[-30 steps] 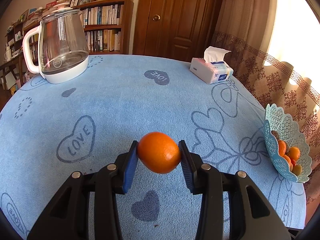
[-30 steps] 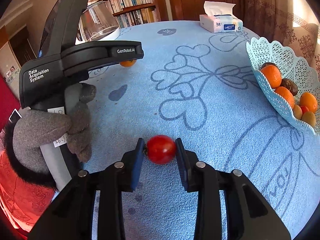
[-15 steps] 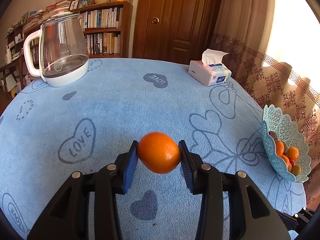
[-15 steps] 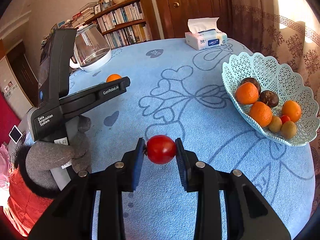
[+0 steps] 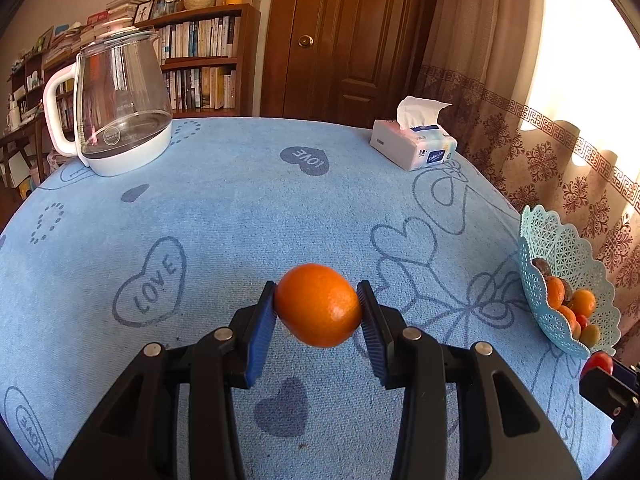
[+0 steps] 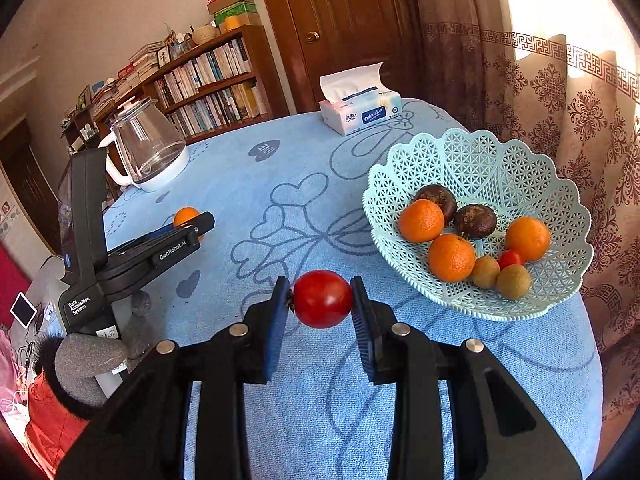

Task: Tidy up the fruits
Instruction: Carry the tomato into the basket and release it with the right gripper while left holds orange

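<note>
My left gripper (image 5: 318, 322) is shut on an orange (image 5: 318, 305), held above the blue tablecloth. In the right wrist view that orange (image 6: 185, 216) shows at the tip of the left gripper (image 6: 196, 226), held by a grey-gloved hand (image 6: 86, 362). My right gripper (image 6: 322, 308) is shut on a small red tomato (image 6: 323, 299), raised over the cloth just left of the pale green lattice basket (image 6: 460, 152). The basket holds several oranges, dark round fruits, small brown fruits and a red one. In the left wrist view the basket (image 5: 560, 240) sits at the right edge, the tomato (image 5: 598, 362) below it.
A glass kettle (image 5: 120, 108) on a white base stands at the table's far left. A tissue box (image 5: 412, 146) lies at the far right. Behind the round table are a bookshelf (image 5: 204, 64), a wooden door (image 5: 348, 36) and patterned curtains (image 6: 568, 92).
My right gripper has risen and swung right with the tomato; the basket now lies closer and fuller in its view. The left gripper has kept still with the orange.
</note>
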{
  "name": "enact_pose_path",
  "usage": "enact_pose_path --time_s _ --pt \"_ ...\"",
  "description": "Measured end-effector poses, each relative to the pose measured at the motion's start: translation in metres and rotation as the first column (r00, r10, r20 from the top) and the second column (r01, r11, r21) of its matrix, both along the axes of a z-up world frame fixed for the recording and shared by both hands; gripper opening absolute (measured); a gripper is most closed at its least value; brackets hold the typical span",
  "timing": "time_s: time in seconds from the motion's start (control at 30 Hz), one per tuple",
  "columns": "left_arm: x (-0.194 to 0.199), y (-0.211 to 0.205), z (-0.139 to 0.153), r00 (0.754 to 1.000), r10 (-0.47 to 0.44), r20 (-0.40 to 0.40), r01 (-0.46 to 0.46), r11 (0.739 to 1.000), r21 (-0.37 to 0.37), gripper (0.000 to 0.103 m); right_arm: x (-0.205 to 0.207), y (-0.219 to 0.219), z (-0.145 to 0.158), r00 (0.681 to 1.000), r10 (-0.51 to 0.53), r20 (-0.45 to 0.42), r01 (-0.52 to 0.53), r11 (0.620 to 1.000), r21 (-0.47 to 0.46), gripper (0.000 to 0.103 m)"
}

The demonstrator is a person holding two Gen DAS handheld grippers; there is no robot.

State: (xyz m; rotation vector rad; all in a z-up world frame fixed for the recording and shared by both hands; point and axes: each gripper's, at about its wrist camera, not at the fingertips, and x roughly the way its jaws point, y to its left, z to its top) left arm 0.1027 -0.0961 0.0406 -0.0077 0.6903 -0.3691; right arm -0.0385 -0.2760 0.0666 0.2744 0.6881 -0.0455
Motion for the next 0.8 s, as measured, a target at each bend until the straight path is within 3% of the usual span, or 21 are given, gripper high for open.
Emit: enact_pose_path --time_s 0.43,0.8 --pt "-0.003 -0.005 -0.001 1.000 -0.020 0.001 0.020 1.000 0.011 0.041 -0.014 -0.068 0.008 0.981 -0.190 0.033 0.190 0.982 -0.001 0.032" --pt "-0.003 -0.008 -0.002 1.000 -0.024 -0.001 0.024 1.000 0.015 0.041 0.012 -0.102 -0.011 0.965 -0.264 -0.011 0.264 0.965 -0.001 0.032"
